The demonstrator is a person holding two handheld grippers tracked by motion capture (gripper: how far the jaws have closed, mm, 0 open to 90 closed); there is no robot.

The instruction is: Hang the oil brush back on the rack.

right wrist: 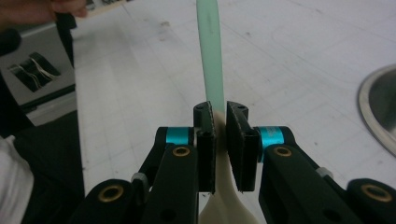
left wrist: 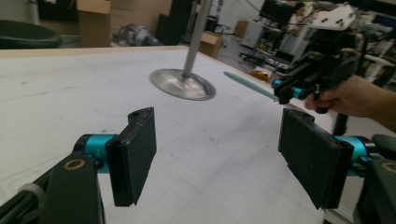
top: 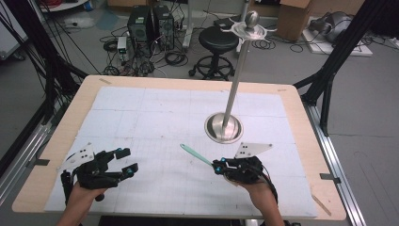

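Right tongs (top: 218,166): clamped on a spoon (top: 195,154), gripping where the cream bowl end meets the green handle; the handle points up and away over the bench (top: 141,89).
Left tongs (top: 128,161): spread wide, holding nothing, hovering low at the near left of the bench.
Stand (top: 224,127): metal dish base with a tall pole and hooks on top, just beyond the right tongs.
Step in hand: my guess is that the spoon is being carried, perhaps toward the stand.
Next move: probably a lift to the hooks, though I cannot tell whether the handle has a hole to hang by.
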